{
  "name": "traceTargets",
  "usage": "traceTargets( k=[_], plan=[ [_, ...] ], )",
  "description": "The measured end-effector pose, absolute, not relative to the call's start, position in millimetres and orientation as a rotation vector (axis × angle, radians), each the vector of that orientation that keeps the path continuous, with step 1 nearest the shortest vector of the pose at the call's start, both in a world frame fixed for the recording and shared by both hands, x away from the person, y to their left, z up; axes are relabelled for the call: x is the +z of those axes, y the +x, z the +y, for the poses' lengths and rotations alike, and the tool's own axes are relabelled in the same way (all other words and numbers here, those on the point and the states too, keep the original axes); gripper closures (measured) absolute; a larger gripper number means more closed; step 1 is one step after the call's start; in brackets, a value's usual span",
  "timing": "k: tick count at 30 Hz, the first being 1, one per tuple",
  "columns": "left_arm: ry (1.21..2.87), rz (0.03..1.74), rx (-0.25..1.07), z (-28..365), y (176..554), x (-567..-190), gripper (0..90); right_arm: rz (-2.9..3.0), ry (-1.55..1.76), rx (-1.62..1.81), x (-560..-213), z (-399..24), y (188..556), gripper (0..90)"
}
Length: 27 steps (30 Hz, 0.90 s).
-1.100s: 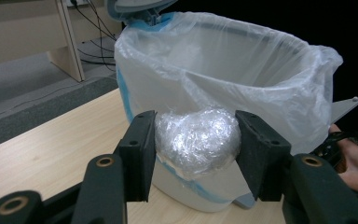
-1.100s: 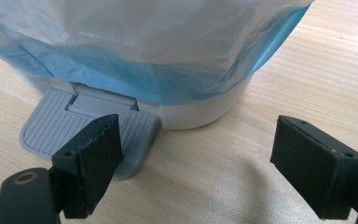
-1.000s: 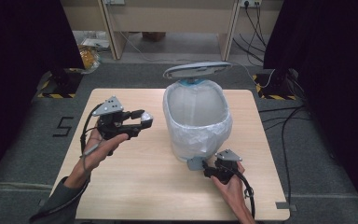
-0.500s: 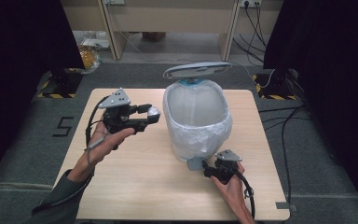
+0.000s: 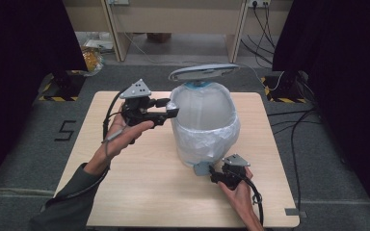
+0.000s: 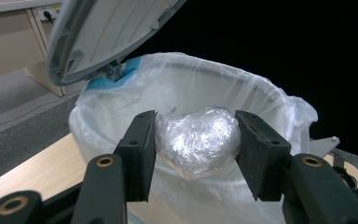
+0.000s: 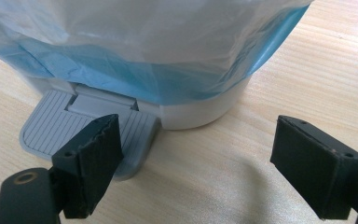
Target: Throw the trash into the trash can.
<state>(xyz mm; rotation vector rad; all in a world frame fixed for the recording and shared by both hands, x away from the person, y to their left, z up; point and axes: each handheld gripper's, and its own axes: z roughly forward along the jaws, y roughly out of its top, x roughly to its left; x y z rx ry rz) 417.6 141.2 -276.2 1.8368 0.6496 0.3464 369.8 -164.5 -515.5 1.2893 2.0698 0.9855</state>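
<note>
A grey pedal bin (image 5: 202,120) lined with a white bag stands mid-table, its lid (image 5: 203,72) raised. My left gripper (image 5: 173,109) is at the bin's left rim, shut on a crumpled ball of clear plastic wrap (image 6: 196,140). In the left gripper view the ball hangs just before the bag's rim (image 6: 247,86), under the open lid (image 6: 102,32). My right gripper (image 5: 215,174) is low at the bin's front, open. One of its fingers (image 7: 95,144) rests on the ribbed grey pedal (image 7: 60,126); the other stands off over bare wood.
The wooden table (image 5: 125,192) has free room on both sides of the bin. Blue lining shows at the bin's base (image 7: 121,79). Cables trail from both grippers. Beyond the table's far edge are grey floor, desk legs and dark curtains.
My left gripper has carried the plastic ball right and toward the bin's rim. The right gripper has stayed at the pedal and the lid has stayed up.
</note>
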Motion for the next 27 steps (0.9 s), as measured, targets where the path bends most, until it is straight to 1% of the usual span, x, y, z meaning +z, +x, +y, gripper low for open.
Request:
traceTargets(
  k=[9, 17, 27],
  plan=[
    [1.858, 0.64, 0.329, 108, 434, -279, 49.9, 2.071, 1.289, 0.986, -515, -165, 370, 16.1],
    [1.886, 0.634, 0.346, 87, 441, -282, 49.6, 2.072, 1.292, 0.988, -515, -165, 370, 16.1],
    [1.89, 0.661, 0.32, 77, 453, -291, 47.7, 2.075, 1.292, 0.988, -515, -165, 370, 16.3]
  ],
)
